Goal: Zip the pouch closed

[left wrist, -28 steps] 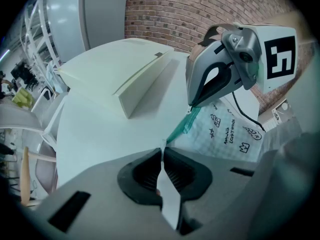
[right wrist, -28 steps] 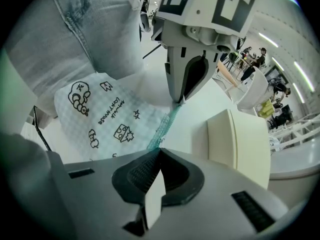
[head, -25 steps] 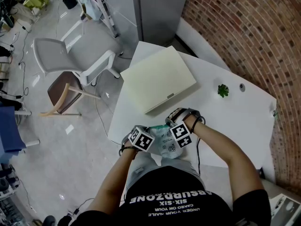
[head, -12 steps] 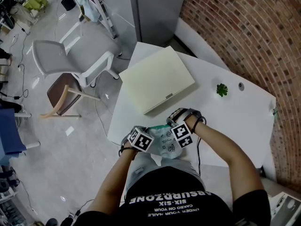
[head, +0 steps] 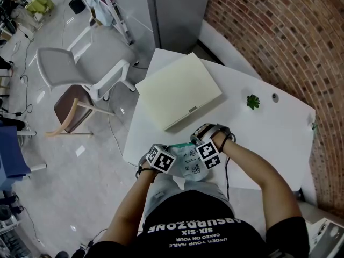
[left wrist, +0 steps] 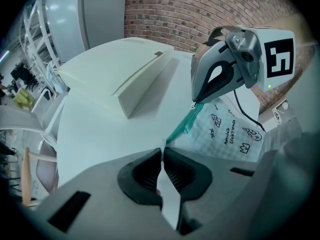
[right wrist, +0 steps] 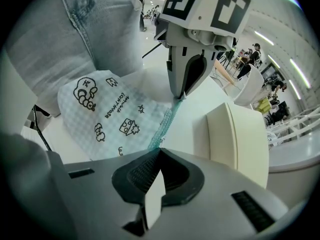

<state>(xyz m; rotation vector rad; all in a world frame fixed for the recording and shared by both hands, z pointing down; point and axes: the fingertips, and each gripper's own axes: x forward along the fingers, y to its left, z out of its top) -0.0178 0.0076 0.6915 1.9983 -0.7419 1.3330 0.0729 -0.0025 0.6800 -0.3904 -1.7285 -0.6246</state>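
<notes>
A pale checked pouch [head: 189, 164] with black doodles lies at the table's near edge, between my two grippers. Its teal zipper [left wrist: 182, 126] runs along the far side. In the left gripper view my left gripper [left wrist: 162, 153] is shut on a thin pale tab at one end of the pouch [left wrist: 225, 131]. At the other end of the zipper [right wrist: 162, 128], my right gripper [right wrist: 159, 153] is shut, the teal tape running straight into its jaws. Each gripper shows in the other's view: the right gripper [left wrist: 196, 103] and the left gripper [right wrist: 180, 96] both pinch the zipper line. Whether the zipper's teeth are joined I cannot tell.
A flat cream box [head: 180, 90] lies on the white table [head: 269, 138] just beyond the pouch. A small green plant [head: 253, 102] stands at the far right. A grey chair [head: 80, 69] and a brown stool [head: 72, 104] stand on the floor to the left.
</notes>
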